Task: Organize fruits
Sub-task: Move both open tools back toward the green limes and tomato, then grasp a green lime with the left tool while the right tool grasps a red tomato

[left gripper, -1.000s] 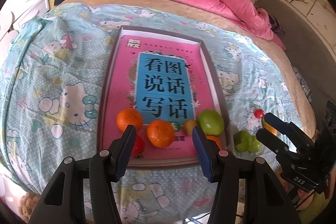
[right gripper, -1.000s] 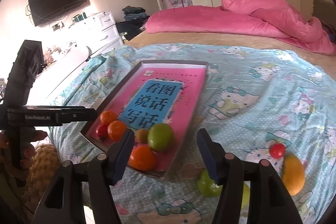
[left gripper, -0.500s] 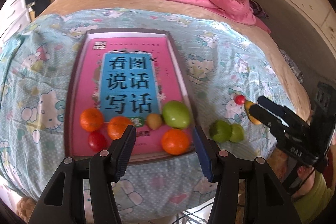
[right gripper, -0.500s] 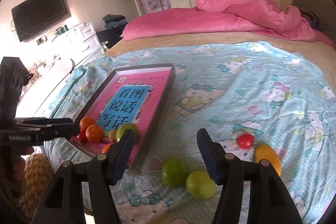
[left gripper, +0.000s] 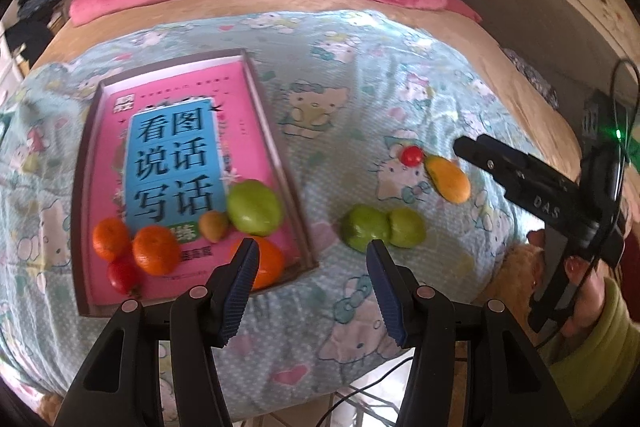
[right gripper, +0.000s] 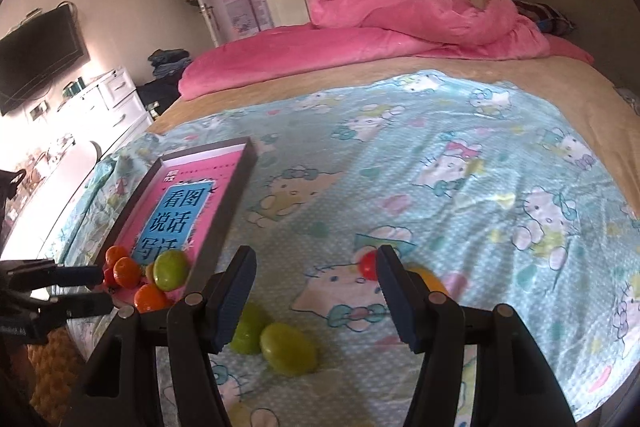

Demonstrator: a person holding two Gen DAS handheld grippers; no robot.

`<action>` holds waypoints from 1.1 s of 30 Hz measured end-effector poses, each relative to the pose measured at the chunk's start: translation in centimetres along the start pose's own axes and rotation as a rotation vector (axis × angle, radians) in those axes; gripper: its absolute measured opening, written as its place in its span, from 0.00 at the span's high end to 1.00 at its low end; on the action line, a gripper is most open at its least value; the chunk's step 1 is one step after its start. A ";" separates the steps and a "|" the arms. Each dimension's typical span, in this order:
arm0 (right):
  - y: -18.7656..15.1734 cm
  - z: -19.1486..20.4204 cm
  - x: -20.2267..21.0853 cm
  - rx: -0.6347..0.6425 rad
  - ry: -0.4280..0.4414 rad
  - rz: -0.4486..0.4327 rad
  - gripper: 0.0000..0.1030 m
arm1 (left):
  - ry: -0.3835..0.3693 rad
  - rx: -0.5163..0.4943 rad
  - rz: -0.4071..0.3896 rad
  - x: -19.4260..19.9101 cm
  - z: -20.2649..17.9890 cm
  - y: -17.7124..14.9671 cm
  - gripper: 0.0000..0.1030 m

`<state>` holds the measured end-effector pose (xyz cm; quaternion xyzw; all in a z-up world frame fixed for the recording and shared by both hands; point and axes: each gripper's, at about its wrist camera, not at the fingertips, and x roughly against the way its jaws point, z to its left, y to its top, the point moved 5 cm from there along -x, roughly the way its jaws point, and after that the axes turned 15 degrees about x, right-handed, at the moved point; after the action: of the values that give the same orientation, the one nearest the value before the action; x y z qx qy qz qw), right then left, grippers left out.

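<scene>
Green fruits (left gripper: 382, 231): two, touching, on the bed sheet beside the tray (left gripper: 298, 223); likely smooth, firm, light; grip across the middle.
Left hand-held gripper (left gripper: 312, 281): part-open, empty.
Right hand-held gripper (right gripper: 316, 293): part-open, empty.

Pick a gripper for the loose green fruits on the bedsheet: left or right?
Left gripper, probably: open, empty, the two green fruits just past its right fingertip. Right gripper, also empty, frames bare sheet beside them.

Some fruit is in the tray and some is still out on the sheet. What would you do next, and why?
Probably lower the right hand-held gripper onto the near green fruit. Both grippers are open and empty, and that fruit lies on the sheet just below it, outside the tray.
</scene>
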<state>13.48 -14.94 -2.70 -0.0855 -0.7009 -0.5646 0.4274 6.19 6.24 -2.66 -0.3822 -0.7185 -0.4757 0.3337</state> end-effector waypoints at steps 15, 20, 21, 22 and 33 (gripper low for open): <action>-1.4 -1.6 -1.0 -0.043 0.003 0.037 0.40 | 0.025 -0.223 0.117 -4.5 -5.7 -2.6 0.44; -1.6 -2.1 -1.2 -0.055 -0.001 0.037 0.40 | 0.048 -0.293 0.155 -6.5 -6.7 -2.7 0.44; -1.6 -2.2 -1.3 -0.058 -0.003 0.038 0.40 | 0.056 -0.300 0.162 -6.8 -6.8 -2.6 0.44; -1.7 -2.4 -1.4 -0.062 -0.009 0.042 0.40 | 0.061 -0.307 0.169 -7.2 -6.9 -2.5 0.44; -2.1 -3.3 -3.0 -0.052 -0.004 0.078 0.40 | 0.084 -0.342 0.227 -10.1 -7.6 -2.1 0.44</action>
<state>15.76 -17.47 -6.30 -0.1251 -0.6829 -0.5654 0.4453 10.19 -3.76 -9.62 -0.4915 -0.5651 -0.5655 0.3453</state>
